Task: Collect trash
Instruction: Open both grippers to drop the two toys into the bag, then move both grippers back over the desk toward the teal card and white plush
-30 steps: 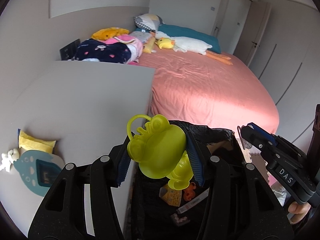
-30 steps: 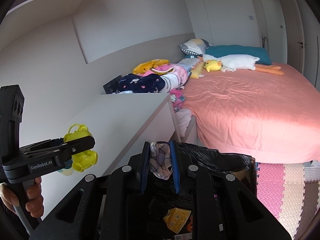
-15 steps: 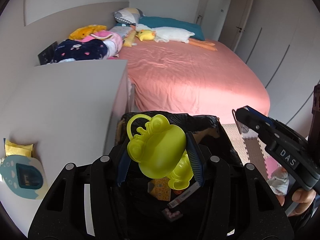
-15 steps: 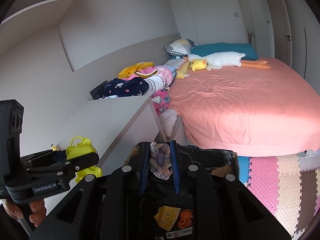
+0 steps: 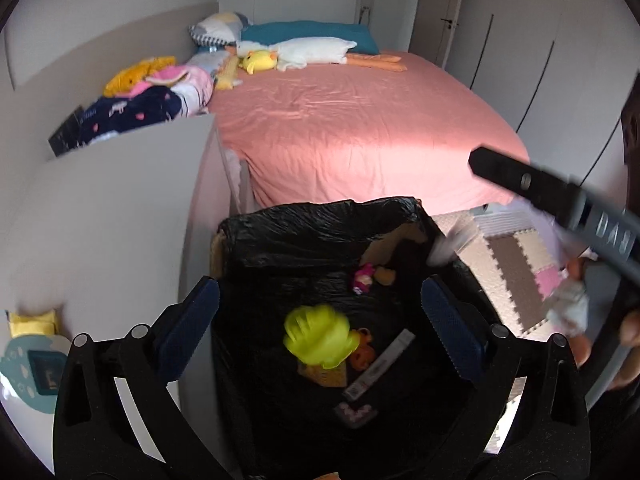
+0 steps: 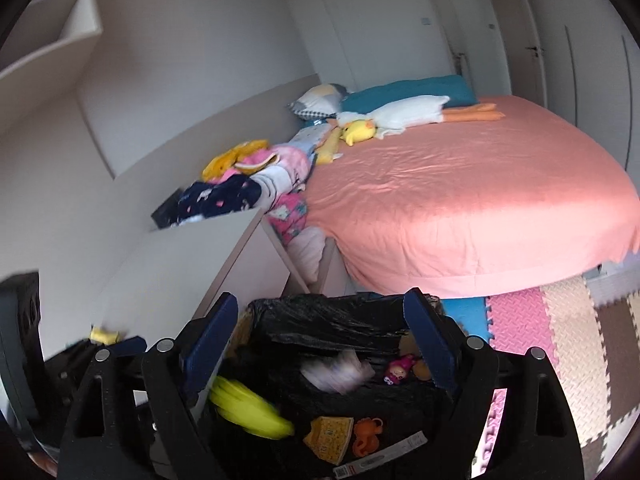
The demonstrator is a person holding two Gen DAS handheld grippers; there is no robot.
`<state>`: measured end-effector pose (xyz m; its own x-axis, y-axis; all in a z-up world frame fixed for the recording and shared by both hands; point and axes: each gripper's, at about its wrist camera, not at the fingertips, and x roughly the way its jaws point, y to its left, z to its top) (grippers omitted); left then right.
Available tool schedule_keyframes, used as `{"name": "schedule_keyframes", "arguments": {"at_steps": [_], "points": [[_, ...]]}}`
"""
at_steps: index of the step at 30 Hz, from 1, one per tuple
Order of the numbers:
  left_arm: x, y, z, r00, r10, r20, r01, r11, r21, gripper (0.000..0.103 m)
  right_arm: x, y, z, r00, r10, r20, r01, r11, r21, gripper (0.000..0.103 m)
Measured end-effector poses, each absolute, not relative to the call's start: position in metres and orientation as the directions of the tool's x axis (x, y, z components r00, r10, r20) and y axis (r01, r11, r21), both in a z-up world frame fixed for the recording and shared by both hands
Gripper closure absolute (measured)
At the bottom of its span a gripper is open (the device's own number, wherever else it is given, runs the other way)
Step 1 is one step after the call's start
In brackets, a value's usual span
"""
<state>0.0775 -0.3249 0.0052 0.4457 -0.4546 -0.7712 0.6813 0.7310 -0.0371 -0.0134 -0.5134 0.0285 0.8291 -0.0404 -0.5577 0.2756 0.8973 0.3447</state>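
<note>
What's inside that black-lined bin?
Inside the bin: a blurred yellow-green toy, an orange figure, a yellow printed packet, a labelled strip, a pink doll and a blurred pale wad. Anything under them is hidden.

Open bin [image 5: 320, 224] hemmed between desk [image 5: 120, 200] and bed [image 5: 360, 132].

Bin bag [image 5: 320, 236] holds yellow toy [image 5: 316, 336]
</note>
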Motion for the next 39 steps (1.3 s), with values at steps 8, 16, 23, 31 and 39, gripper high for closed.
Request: {"name": "schedule_keyframes", "arguments": {"at_steps": [8,16,23,31,39], "points": [[0.077,-0.32,0.002,0.452,-0.442,-0.775,0.672,0.74,-0.031,0.005,-0.013,-0.519,0.025,0.823,-0.052,-0.565,0.297,0.888,0.351,0.018],[0.082,-0.306,-0.005,0.458,-0.419,-0.784,0.647,0.762,-0.029,0.005,-0.004,-0.506,0.021,0.816,-0.03,-0.577,0.268,0.904,0.333,0.018],[0.088,-0.29,-0.006,0.468,-0.407,-0.784,0.618,0.785,-0.039,0.005,0.006,-0.492,0.018,0.806,-0.002,-0.592,0.238,0.917,0.321,0.018],[0.093,-0.262,-0.003,0.504,-0.382,-0.775,0.575,0.818,-0.029,0.005,0.021,-0.465,0.017,0.798,0.041,-0.601,0.186,0.932,0.311,0.018],[0.098,-0.226,0.005,0.546,-0.354,-0.759,0.51,0.86,-0.034,0.005,0.033,-0.431,0.015,0.786,0.101,-0.609,0.104,0.951,0.292,0.018]]}}
